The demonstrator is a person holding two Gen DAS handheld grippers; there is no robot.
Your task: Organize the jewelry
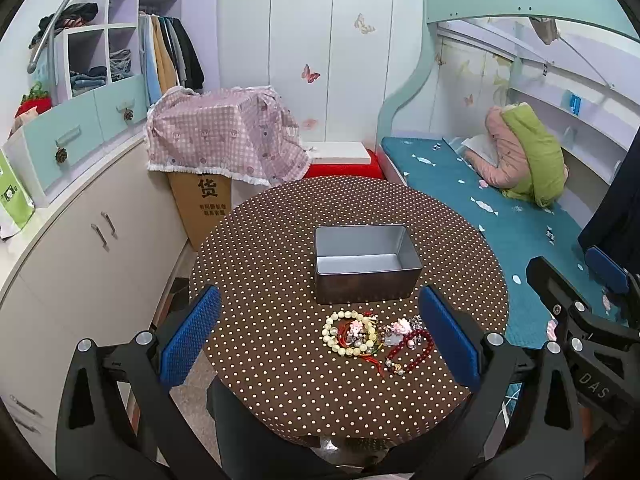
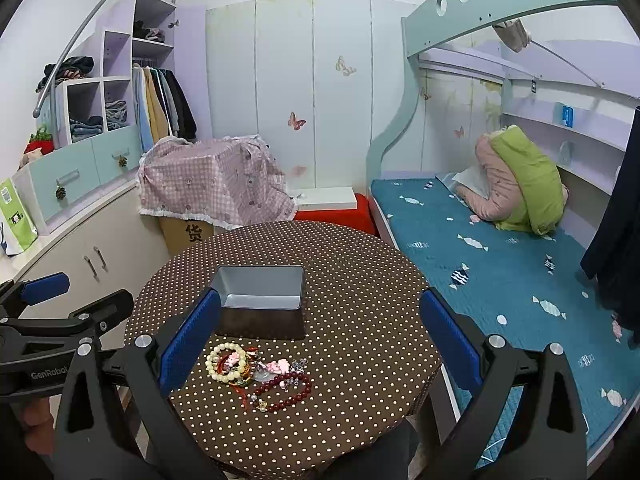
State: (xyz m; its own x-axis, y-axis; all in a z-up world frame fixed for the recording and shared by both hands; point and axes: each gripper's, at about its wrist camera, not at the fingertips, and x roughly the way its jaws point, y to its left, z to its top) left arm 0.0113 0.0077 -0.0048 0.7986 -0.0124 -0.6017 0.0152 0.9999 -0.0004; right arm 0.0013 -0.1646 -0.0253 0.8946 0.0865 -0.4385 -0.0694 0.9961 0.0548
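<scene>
Round bench (image 1: 280, 240) draped in a brown cloth with cream polka dots, seen from both wrist cameras. A rectangular metal tin (image 1: 366, 264), lidless, with smooth matte grey walls and rounded corners, stands near the centre of the bench; its interior shows bare, so nothing has yet been sorted into it. The jewelry lies in one loose heap between the tin and the near edge of the bench, just apart from the tin's front wall. The heap comprises a cream bead bracelet (image 1: 350, 334) of round glossy beads, a dark red bead bracelet (image 1: 412, 350) of smaller polished beads, a thin red cord (image 1: 374, 362) trailing toward the near edge, and pink charm pieces (image 1: 400, 326) with some clear beads among them; the strands overlap, and how far they are tangled cannot be told. The left tongs (image 1: 320, 334) are spread wide and empty, their blue textured pads flanking the heap from above. The right tongs (image 2: 320, 338) are likewise wide and empty, poised over the right part of the bench. Judged from this layout, the task stands at its start: every piece remains to be separated and placed, presumably into the tin.
</scene>
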